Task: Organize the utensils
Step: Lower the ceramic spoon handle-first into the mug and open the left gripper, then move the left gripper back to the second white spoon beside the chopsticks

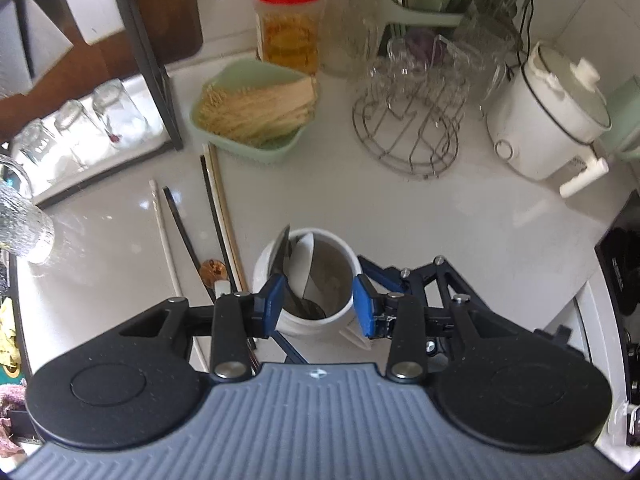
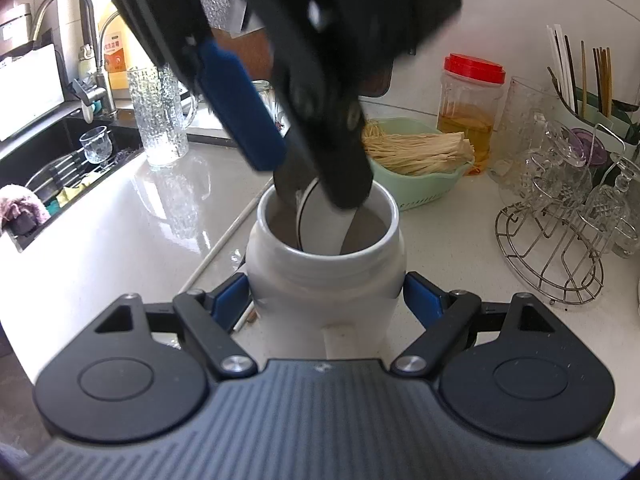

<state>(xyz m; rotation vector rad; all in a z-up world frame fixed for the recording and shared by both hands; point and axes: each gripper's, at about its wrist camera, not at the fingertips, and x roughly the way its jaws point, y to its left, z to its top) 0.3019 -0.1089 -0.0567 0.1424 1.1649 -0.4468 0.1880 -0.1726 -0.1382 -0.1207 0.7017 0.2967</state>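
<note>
Right wrist view: right gripper (image 2: 326,304) is clamping the white jar (image 2: 324,268) steady while left gripper (image 1: 318,304), fingers spread, is hovering over the spoons (image 1: 298,264) inside; keep the jar upright.

Spoons (image 1: 298,264) stand in the jar (image 1: 308,280) on the counter (image 1: 440,220); chopsticks (image 1: 216,216) lie left, a basket (image 1: 248,120) behind.

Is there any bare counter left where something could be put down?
Yes: a bare patch between the jar, wire rack and white cooker. Another lies left, between the chopsticks and ribbed glass. It's crowded at the back, around the green basket and red-lidded container.
</note>
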